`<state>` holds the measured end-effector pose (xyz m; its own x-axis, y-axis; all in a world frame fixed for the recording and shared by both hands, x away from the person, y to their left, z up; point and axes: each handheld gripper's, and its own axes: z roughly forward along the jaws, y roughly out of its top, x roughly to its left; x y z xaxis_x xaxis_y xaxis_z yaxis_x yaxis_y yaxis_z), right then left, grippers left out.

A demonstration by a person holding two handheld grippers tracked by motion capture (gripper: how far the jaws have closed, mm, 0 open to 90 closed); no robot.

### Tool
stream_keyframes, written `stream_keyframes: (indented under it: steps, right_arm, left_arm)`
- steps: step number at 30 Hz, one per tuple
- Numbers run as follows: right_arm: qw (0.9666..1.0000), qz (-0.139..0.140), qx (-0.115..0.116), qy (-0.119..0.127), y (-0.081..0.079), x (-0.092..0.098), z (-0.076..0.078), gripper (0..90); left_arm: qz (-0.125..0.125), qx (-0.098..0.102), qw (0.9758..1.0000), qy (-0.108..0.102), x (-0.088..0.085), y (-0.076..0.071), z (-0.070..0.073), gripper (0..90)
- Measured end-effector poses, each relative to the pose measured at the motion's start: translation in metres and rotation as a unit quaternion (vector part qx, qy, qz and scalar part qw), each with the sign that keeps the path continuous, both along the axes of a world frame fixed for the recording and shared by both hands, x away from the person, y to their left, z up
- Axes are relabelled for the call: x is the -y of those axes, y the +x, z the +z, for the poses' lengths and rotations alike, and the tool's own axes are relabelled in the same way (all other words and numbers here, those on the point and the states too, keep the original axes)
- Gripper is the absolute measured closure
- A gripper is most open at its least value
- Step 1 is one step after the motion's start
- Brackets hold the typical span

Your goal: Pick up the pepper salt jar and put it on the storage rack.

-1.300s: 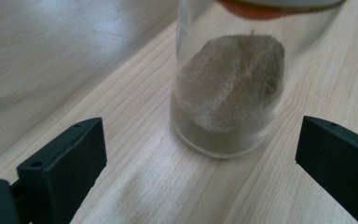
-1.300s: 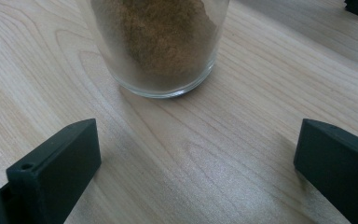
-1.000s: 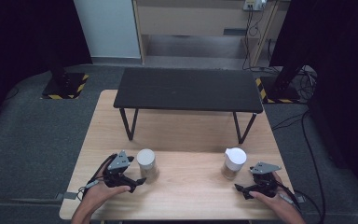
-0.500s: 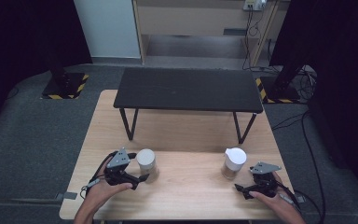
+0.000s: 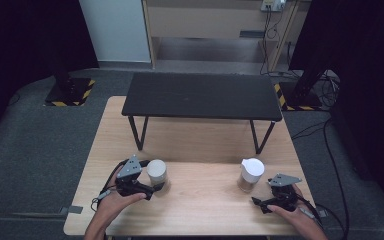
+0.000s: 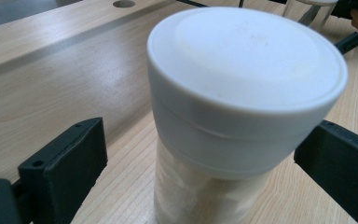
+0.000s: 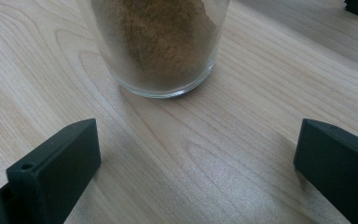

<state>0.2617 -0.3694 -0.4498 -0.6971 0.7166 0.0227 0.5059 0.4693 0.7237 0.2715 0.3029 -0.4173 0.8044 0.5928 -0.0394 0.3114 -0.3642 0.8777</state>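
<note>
I have 2 jars on the wooden bench (image 5: 200,200), both near my edge. The left gripper (image 5: 156,188) sits low at the left jar (image 5: 157,174), a frosted glass jar with a flat white lid (image 6: 247,70). In the left gripper view that jar stands upright between my 2 black fingers (image 6: 63,170), which are spread wide to either side of it. I see a clear gap on the left finger's side; on the other side the finger's end is hidden behind the lid, so I cannot tell whether it touches. In the high view the person's left hand (image 5: 114,202) holds this gripper from behind, with the fingers pointing toward the jar's base.

The right gripper (image 5: 256,202) rests on the bench just beside the right jar (image 5: 250,174), slightly nearer to me than the jar. This one is a clear glass jar with a white lid that comes to a pointed lip, and it holds a brown powder (image 7: 161,32). In the right gripper view its fingers (image 7: 56,163) are wide apart with bare wood between them, and the jar's base stands ahead of the fingers, not between them.

Beyond both jars, a low black table (image 5: 202,95) stands on the far half of the bench.
</note>
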Motion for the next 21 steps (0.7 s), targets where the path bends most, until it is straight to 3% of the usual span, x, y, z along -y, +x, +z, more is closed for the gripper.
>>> stream_keyframes:
  steps: [14, 21]
  right_arm:
    - [1.0000, 0.000, 0.000, 0.000, 0.0000, 0.0001, 0.0000, 1.3]
    - [1.0000, 0.000, 0.000, 0.000, 0.0001, 0.0001, 0.0000, 1.3]
  left_arm:
    - [0.018, 0.018, 0.9996, -0.016, 0.0057, -0.0033, -0.0004, 10.2]
    - [0.003, 0.013, 0.9997, -0.023, 0.0044, 0.0005, -0.0012, 19.4]
